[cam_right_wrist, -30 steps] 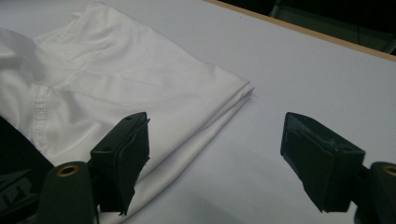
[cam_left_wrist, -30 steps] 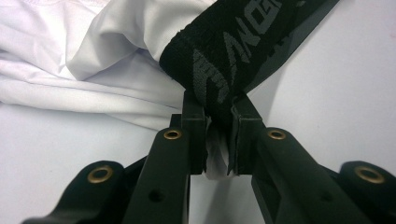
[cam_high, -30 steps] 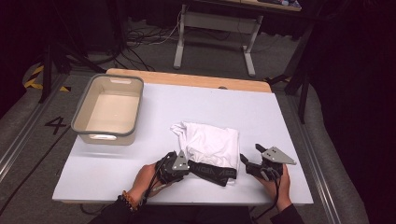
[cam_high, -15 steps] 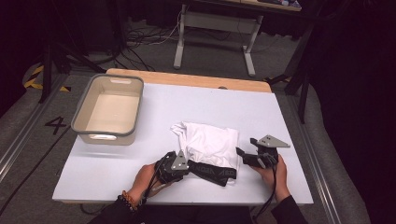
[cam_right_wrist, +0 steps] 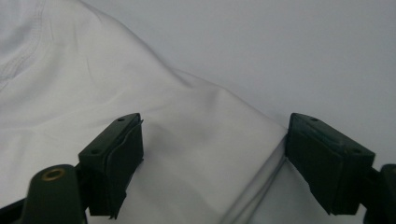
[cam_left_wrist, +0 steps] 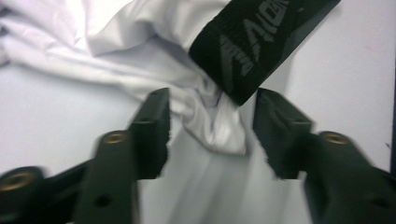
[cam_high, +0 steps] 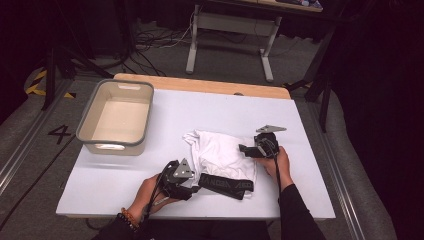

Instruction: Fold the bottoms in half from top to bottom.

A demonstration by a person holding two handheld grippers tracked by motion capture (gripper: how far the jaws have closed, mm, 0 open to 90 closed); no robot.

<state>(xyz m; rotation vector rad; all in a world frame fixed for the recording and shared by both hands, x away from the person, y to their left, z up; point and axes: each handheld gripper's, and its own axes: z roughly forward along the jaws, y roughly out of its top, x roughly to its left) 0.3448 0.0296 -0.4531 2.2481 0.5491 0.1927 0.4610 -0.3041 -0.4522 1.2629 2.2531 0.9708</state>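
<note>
White cloth garment [cam_high: 222, 155] with a black lettered band [cam_high: 227, 185] lies crumpled low in the middle of the white desk [cam_high: 165, 125]. Left gripper [cam_high: 192, 187] has just been opening; its corner sits loose between the jaws. Right gripper [cam_high: 245, 148], jaws apart, seems to straddle its right edge. A beige plastic tub [cam_high: 117, 117] sits upper left.
</note>
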